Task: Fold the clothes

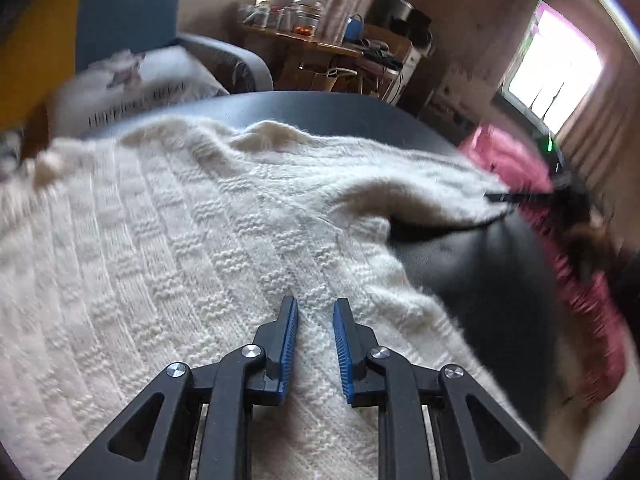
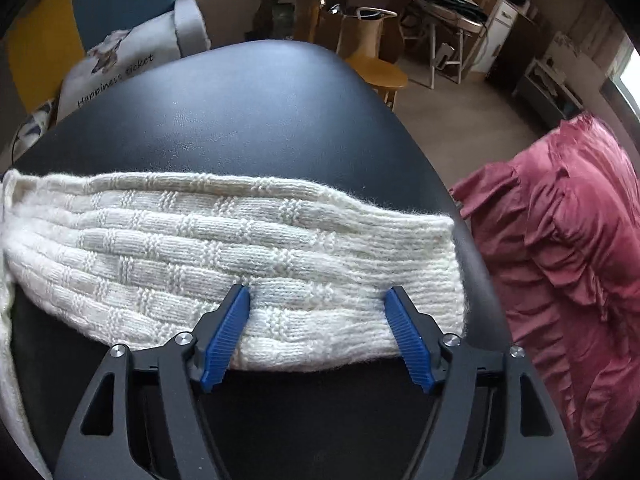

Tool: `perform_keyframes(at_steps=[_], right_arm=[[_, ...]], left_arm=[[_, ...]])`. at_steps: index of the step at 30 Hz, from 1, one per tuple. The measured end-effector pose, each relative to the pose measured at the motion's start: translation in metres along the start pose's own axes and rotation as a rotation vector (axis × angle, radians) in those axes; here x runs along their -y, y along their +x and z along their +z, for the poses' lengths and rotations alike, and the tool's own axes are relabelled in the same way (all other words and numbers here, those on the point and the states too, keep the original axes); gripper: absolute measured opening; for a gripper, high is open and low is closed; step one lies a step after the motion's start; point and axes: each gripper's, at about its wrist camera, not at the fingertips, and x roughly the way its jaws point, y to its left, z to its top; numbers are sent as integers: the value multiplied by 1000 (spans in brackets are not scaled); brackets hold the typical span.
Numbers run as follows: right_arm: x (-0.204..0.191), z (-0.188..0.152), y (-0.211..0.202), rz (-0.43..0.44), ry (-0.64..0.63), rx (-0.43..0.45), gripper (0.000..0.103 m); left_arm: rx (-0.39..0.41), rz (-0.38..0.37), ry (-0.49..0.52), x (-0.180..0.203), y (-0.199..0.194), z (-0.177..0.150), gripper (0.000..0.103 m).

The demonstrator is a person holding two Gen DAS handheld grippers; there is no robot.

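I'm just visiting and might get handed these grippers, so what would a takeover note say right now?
Left gripper: partly open, holding nothing, low over the body of the white sweater.
Right gripper: wide open, empty, its fingers straddling the sleeve.
Sweater: spread on the black table; the sleeve lies flat across it, its cuff near the table's right edge. A pink cloth sits off to the right.
Done: sweater laid out; no fold is clearly visible.
Left: probably grip the sleeve, fold it onto the body, then fold the rest.
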Motion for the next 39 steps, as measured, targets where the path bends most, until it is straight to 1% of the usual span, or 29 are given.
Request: perform_keyframes(at_steps=[1, 4, 5, 6, 7, 8, 9, 10, 11, 13, 18, 19, 20, 21, 25, 26, 28, 29, 30, 32, 33, 34, 36, 37, 39], right_arm=[[6, -1, -1, 3, 9, 3, 74], [13, 9, -8, -14, 32, -26, 74], [7, 10, -18, -4, 16, 0, 74], [-3, 11, -29, 18, -11, 34, 74], [-12, 11, -40, 40, -38, 69, 74], [-27, 10, -49, 46, -96, 88, 74], [-40, 9, -52, 30, -151, 95, 74], [-49, 7, -51, 16, -187, 95, 75], [-57, 6, -50, 5, -217, 93, 75], [-63, 6, -41, 32, -217, 77, 75], [-56, 1, -8, 72, -130, 14, 75], [-54, -1, -4, 84, -121, 12, 76], [-52, -2, -1, 97, -113, 14, 80], [-51, -5, 1, 107, -111, 20, 80], [-57, -13, 0, 107, -133, 39, 84], [-58, -14, 0, 106, -136, 41, 84], [-60, -14, -2, 106, -141, 39, 84], [-59, -12, -2, 106, -137, 31, 84], [-58, -10, -1, 102, -129, 23, 84], [-51, -5, 3, 97, -109, 20, 84], [-49, -3, 5, 92, -101, 25, 85], [-50, -1, 6, 83, -103, 28, 87], [-54, -1, 7, 57, -115, 34, 87], [-55, -2, 7, 54, -111, 36, 87], [-54, -3, 7, 59, -105, 34, 87]], left_arm=[[1, -6, -8, 1, -1, -1, 18], [-1, 18, 2, 7, -2, -2, 18], [-5, 43, 29, 14, -2, 0, 18], [-7, 37, 39, 20, -4, 3, 18], [-8, 24, 48, 26, -6, 6, 19], [2, -47, 44, 32, -11, 11, 21], [12, -87, 55, 37, -16, 16, 21], [21, -84, 91, 48, -19, 22, 22], [22, -51, 146, 60, -17, 29, 22], [-6, 10, 230, 75, -4, 41, 22], [-105, 95, 356, 82, 24, 50, 25], [-110, 98, 371, 82, 26, 50, 26], [-115, 102, 387, 83, 29, 49, 26], [-120, 105, 403, 84, 31, 49, 27], [-141, 118, 465, 86, 42, 47, 28], [-147, 122, 481, 87, 44, 46, 28], [-157, 128, 512, 88, 49, 45, 10], [-161, 128, 527, 89, 51, 44, 8], [-158, 95, 536, 89, 46, 40, 3], [-153, 32, 554, 89, 36, 31, 3], [-166, 37, 563, 86, 38, 26, 3], [-179, 40, 568, 84, 41, 21, 1], [-174, 4, 506, 76, 37, 25, 2], [-162, -1, 475, 73, 35, 29, 2], [-104, -7, 432, 73, 25, 38, 4]])
